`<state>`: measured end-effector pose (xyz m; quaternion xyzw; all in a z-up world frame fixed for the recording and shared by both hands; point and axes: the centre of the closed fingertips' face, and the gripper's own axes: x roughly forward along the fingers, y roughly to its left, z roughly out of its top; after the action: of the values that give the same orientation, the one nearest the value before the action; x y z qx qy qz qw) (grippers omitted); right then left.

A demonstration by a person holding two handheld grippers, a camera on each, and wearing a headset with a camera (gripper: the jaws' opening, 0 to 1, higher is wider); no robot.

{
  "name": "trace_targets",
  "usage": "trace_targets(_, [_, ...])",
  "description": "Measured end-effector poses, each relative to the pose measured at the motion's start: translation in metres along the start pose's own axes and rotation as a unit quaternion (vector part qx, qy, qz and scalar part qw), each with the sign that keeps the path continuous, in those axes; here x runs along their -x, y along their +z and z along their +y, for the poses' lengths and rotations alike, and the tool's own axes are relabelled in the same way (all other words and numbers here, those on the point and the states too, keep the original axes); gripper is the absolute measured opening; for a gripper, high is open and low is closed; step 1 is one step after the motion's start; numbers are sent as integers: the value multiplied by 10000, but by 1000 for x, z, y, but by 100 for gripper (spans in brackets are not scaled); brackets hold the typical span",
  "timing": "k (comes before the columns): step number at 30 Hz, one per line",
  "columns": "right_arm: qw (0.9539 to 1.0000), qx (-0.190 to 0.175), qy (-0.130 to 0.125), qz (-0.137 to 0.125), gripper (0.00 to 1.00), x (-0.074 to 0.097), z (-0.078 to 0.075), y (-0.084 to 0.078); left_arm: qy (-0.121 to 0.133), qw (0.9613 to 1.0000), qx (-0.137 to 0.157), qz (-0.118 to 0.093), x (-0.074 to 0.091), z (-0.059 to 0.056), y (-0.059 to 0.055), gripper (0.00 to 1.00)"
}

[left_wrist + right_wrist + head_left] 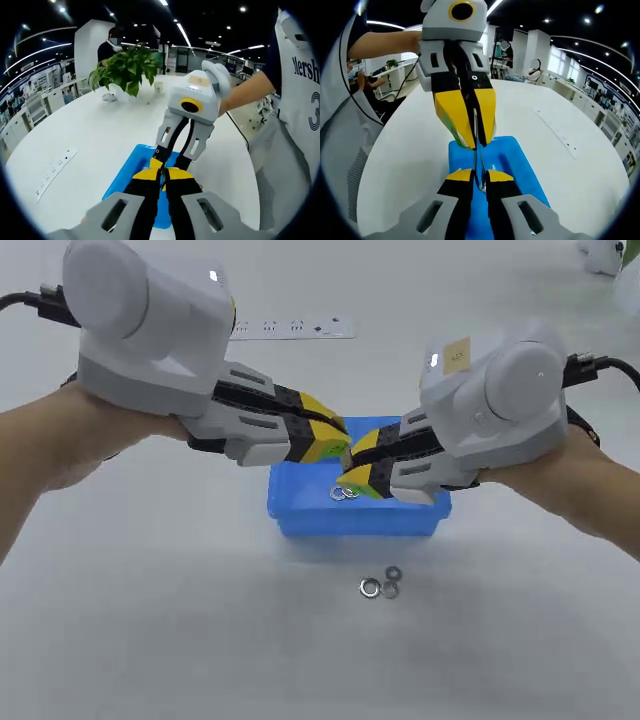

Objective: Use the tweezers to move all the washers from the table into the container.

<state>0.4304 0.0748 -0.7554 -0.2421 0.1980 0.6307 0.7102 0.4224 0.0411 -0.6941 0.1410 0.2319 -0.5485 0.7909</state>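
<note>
The left gripper point(335, 445) comes in from the left, the hand tilting it down and to the right so its yellow tips sit over the blue container point(300, 520). In the right gripper view its jaws look pressed together on the upper part of the tweezers point(478, 145), most likely to steady that thin metal tool while the other gripper works it. The tweezers run as a narrow strip from those jaws down to the right gripper's, above the container's open top, which suits letting a washer fall inside. A couple of washers point(345, 493) already lie in the container near its front wall, just below the two sets of tips. A small cluster of further washers point(380, 585) sits on the table point(150, 620), just in front of the container, so the task seems only partly done. The right gripper point(358, 472) reaches in from the right, angled down and leftward to meet the left one tip to tip, its jaws closed tight on the lower end of the tweezers.
</note>
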Motion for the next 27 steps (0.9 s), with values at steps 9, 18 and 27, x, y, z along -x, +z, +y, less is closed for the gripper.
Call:
trace_targets(9, [9999, -23, 83, 138, 10, -7, 0, -11, -38, 9999, 106, 127, -9, 3, -9, 8])
trace_targets(18, [9997, 15, 109, 196, 10, -9, 1, -15, -109, 9998, 32, 192, -8, 2, -14, 8])
trace_targets(27, [9998, 73, 62, 181, 11, -5, 2, -10, -116, 9996, -126, 221, -4, -1, -10, 7])
